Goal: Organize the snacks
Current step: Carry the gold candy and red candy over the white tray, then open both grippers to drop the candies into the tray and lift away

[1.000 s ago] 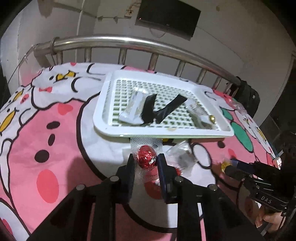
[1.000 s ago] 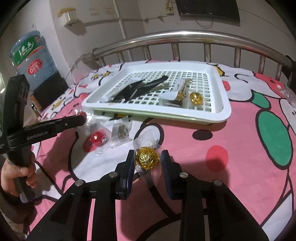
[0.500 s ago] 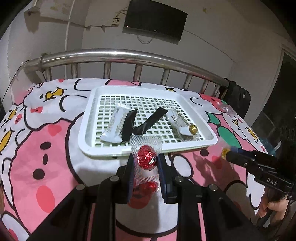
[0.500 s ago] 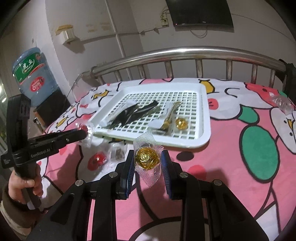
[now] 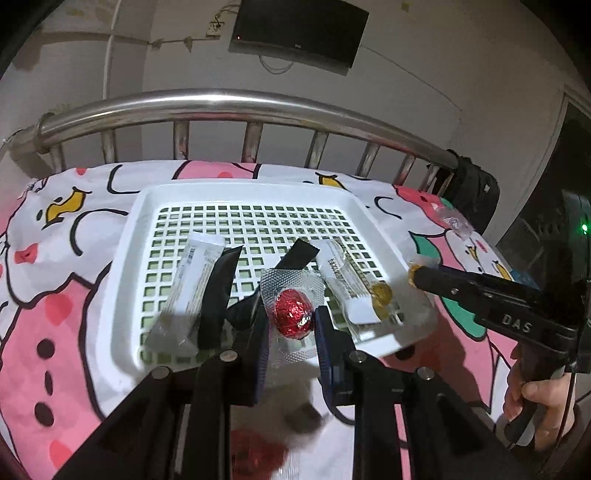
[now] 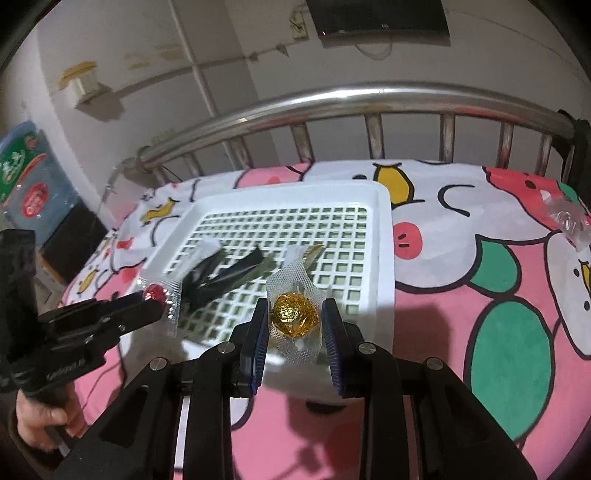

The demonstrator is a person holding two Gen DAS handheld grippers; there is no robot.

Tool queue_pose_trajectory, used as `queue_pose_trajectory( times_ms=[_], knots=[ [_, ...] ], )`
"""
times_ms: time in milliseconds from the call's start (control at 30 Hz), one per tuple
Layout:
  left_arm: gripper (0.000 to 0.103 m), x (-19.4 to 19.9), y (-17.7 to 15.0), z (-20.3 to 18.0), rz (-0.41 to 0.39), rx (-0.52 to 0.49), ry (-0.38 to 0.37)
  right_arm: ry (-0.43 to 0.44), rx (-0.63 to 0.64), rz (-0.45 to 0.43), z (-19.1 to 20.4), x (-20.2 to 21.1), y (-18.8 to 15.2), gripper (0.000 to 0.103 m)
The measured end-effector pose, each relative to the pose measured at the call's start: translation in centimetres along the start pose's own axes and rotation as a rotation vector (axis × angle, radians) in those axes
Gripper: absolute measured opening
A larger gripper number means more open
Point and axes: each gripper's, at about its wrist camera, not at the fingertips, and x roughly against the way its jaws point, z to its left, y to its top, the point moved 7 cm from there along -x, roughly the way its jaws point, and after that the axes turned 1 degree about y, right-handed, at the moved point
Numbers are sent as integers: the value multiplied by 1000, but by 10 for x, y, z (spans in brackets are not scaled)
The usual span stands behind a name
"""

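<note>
Cartoon bedsheet (image 5: 74,295) under steel rail (image 5: 221,101); left tongs (image 5: 291,325) pinch red candy (image 5: 293,314), right tongs (image 6: 295,325) gold candy (image 6: 295,314)

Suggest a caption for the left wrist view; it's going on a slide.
Left hand-held gripper holds a red foil chocolate over the white tray of snacks.

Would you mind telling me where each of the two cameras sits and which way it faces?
Left wrist: sits on the left gripper, looks along its fingers at the red chocolate over the white tray; the right hand shows.
Right wrist: sits on the right gripper, looks toward the gold chocolate and bed rail; the left hand shows.
Shared: tray, both chocolates, wall TV.
</note>
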Motion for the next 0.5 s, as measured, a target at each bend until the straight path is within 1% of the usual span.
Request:
queue_pose_trajectory(
  times_ms=[233, 333, 367, 400, 433, 467, 500],
  knots=[
    [25, -34, -1, 10, 54, 7, 36, -37, -30, 40, -17, -29, 7, 27],
    [26, -44, -7, 13, 72, 19, 35, -56, -24, 63, -19, -39, 4, 27],
    [26, -47, -9, 14, 75, 23, 37, -67, -23, 69, -21, -42, 4, 28],
    [26, -50, -9, 15, 78, 27, 40, -70, -30, 74, -23, -44, 3, 32],
    [28, -51, -10, 16, 77, 36, 40, -67, -42, 76, -24, -45, 3, 34],
    [36, -51, -10, 17, 79, 43, 33, -57, -54, 73, -25, -44, 3, 38],
    [44, -50, -10, 18, 82, 50, 28, -23, -72, 63, -25, -40, 3, 39]
  ],
)
